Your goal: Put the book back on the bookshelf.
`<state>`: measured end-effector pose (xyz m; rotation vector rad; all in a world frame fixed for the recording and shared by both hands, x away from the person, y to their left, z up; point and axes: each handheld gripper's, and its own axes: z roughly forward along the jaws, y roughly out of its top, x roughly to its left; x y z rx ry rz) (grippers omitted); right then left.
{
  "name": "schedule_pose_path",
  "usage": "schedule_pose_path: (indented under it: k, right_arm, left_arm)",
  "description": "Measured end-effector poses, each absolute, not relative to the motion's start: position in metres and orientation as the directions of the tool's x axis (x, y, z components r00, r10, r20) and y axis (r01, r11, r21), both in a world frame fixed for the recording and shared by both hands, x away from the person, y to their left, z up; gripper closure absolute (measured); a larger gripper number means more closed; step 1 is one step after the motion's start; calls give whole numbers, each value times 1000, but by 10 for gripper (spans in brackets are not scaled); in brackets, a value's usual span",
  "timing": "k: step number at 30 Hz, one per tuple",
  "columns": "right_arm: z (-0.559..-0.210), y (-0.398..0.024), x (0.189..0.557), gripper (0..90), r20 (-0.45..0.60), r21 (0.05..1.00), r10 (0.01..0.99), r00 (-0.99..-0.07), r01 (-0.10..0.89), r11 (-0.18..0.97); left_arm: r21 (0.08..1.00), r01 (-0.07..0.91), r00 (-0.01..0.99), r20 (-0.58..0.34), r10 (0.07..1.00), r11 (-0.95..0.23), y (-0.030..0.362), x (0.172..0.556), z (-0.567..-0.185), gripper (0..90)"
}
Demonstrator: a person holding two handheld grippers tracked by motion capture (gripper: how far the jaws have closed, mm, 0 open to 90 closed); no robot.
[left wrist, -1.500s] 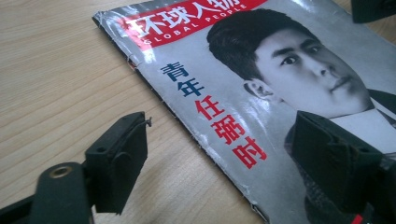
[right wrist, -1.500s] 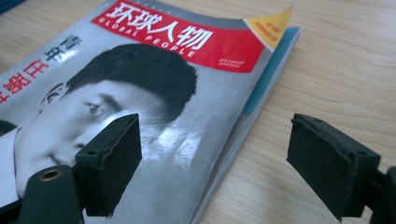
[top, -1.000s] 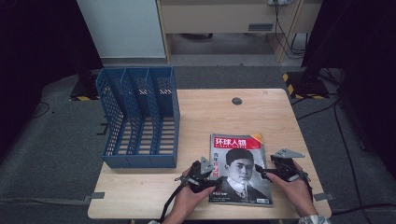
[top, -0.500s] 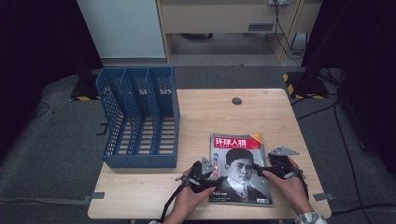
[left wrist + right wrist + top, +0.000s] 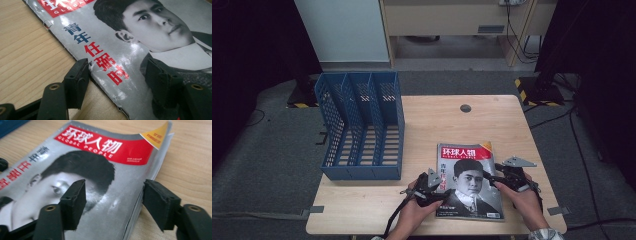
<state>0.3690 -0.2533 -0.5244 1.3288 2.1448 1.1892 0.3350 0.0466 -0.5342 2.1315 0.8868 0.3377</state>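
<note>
A magazine [image 5: 469, 180] with a red title bar and a black-and-white portrait lies flat on the near right part of the wooden table [image 5: 432, 125]. My left gripper [image 5: 441, 186] rests at its left edge, open. In the left gripper view the magazine [image 5: 120, 42] has its spine edge between the jaws, one jaw on the bare wood, the other over the cover. My right gripper [image 5: 492, 179] is at the right edge, open, and its jaws have just been closing. In the right gripper view they straddle the page edge of the magazine [image 5: 100, 167] without pressing on it.
A blue three-slot file rack [image 5: 362, 125] lies on the left part of the table, its slots facing up. A dark round grommet [image 5: 465, 108] sits near the far edge. Cabinets and cables stand beyond the table on the grey floor.
Both hands keep their places at the magazine's two side edges. The right gripper's jaws look slightly narrower than before.
</note>
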Motion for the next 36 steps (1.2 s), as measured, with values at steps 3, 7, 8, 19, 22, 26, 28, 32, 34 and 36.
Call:
schedule_pose_path:
  k: [3,7,8,19,22,26,28,32,34,36]
  right_arm:
    - [-520,-252,365,409,152,809,851,-503,557,185]
    - [-517,-252,361,444,179,806,840,-512,566,173]
    - [-518,-251,358,450,193,795,835,-515,581,174]
    - [-523,-250,355,498,175,768,826,-536,599,226]
    - [-524,-247,357,486,169,767,823,-542,597,236]
    - [-525,-244,358,502,141,773,822,-551,580,256]
    - [-525,-243,359,525,147,776,822,-550,579,249]
    - [-527,-241,361,522,155,773,815,-558,582,251]
    - [-527,-239,362,511,156,773,814,-559,582,252]
    - [-527,-237,362,536,150,777,816,-558,577,252]
  left_arm:
    - [754,482,721,-51,692,-447,47,335,-534,353]
    - [754,482,720,-51,692,-447,47,335,-534,353]
    - [754,482,720,-51,692,-446,47,335,-534,353]
    - [753,484,721,-53,691,-447,46,335,-534,350]
    - [753,483,720,-52,692,-447,46,335,-534,349]
    - [753,483,720,-52,692,-446,46,335,-534,349]
    - [753,483,720,-51,692,-447,46,335,-534,349]
    - [753,482,721,-51,691,-447,46,336,-534,349]
    - [753,482,721,-51,691,-447,46,336,-534,349]
    - [753,482,721,-50,691,-448,46,336,-534,349]
